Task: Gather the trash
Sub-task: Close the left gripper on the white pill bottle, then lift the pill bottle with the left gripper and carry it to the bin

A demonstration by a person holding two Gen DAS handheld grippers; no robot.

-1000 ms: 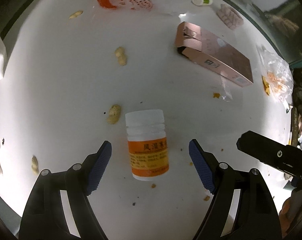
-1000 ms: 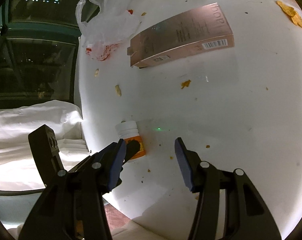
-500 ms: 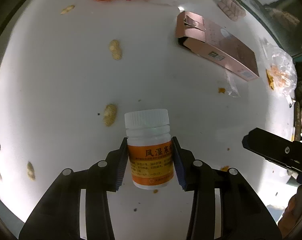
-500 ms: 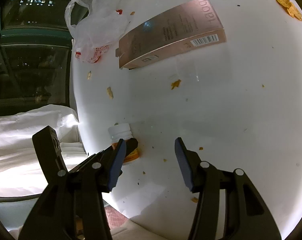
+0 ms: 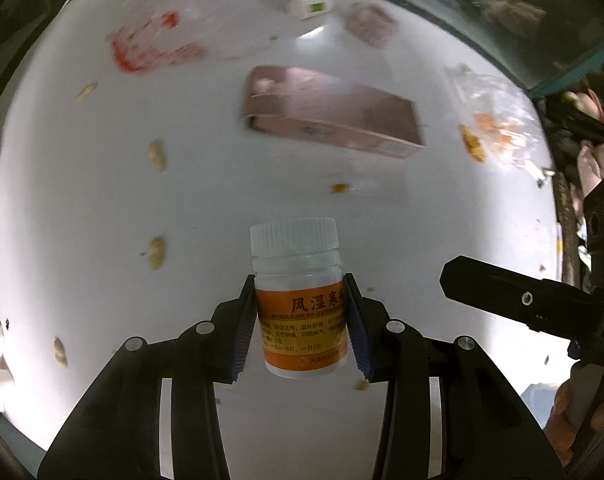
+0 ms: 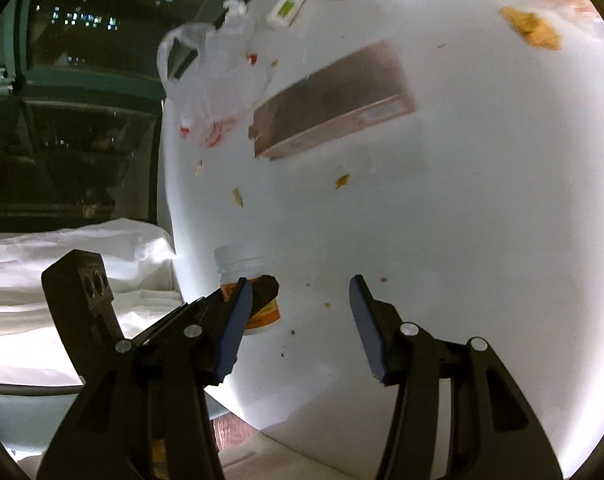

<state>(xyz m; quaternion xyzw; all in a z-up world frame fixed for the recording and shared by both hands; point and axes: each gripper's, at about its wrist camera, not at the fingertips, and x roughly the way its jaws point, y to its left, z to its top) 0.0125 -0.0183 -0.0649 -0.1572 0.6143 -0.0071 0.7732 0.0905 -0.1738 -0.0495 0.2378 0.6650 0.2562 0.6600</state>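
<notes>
My left gripper is shut on a white pill bottle with an orange label and a white cap, held a little above the white table. The bottle also shows in the right wrist view, partly behind the left gripper's finger. My right gripper is open and empty over the table's near edge, just right of the bottle. Other trash lies farther back: a pink-brown carton, a crumpled clear bag with red print, a small white tube.
Peanut shells and crumbs are scattered on the table. A clear bag with orange crumbs lies at the right edge. White cloth lies left of the table. Dark windows stand behind.
My left gripper closed on the pill bottle and has lifted it off the table. The view has tilted, so the far trash sits lower in frame. The right gripper stayed open.
</notes>
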